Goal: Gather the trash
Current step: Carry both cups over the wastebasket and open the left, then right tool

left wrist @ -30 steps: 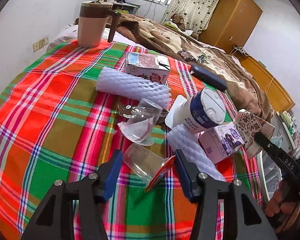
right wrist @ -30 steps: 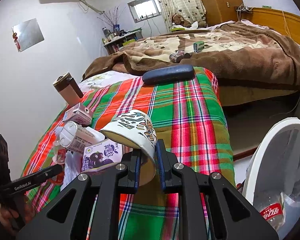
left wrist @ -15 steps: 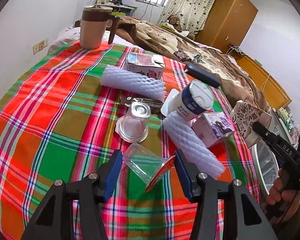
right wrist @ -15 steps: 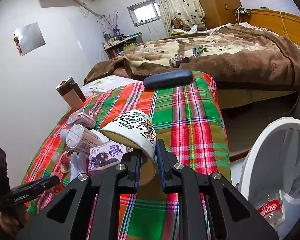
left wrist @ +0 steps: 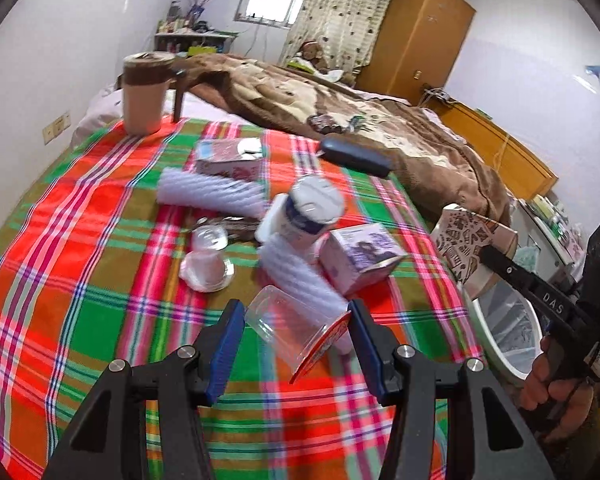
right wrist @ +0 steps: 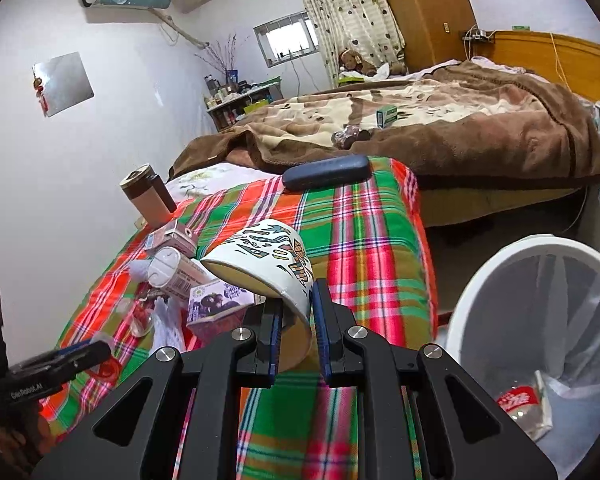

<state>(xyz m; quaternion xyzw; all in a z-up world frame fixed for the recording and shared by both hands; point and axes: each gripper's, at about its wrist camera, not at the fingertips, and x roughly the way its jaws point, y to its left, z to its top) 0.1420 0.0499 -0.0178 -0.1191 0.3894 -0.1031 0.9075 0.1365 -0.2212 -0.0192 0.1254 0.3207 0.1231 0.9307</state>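
In the left wrist view my left gripper (left wrist: 296, 338) is shut on a clear plastic cup (left wrist: 284, 324) with a red peeled lid, held tilted above the plaid cloth (left wrist: 80, 264). My right gripper (right wrist: 296, 320) is shut on the wall of a patterned paper cup (right wrist: 260, 256), which lies on its side in the air near the cloth's right edge. A white bin (right wrist: 540, 248) with a clear liner stands below and to the right of it, with a red-labelled bottle (right wrist: 520, 404) inside. The paper cup (left wrist: 464, 232) and the bin (left wrist: 500, 320) also show at the right of the left wrist view.
On the cloth lie two white foam sleeves (left wrist: 212, 192), a second clear cup (left wrist: 208, 260), a white and blue bottle (left wrist: 308, 212), a purple carton (left wrist: 360, 256) and a pink carton (left wrist: 228, 160). A dark case (left wrist: 356, 156), a brown mug (left wrist: 144, 92) and a bed (right wrist: 460, 136) lie beyond.
My left gripper has risen and drawn back with the clear cup, so the litter looks farther off. My right gripper has carried the paper cup towards the bin, which fills more of its view.
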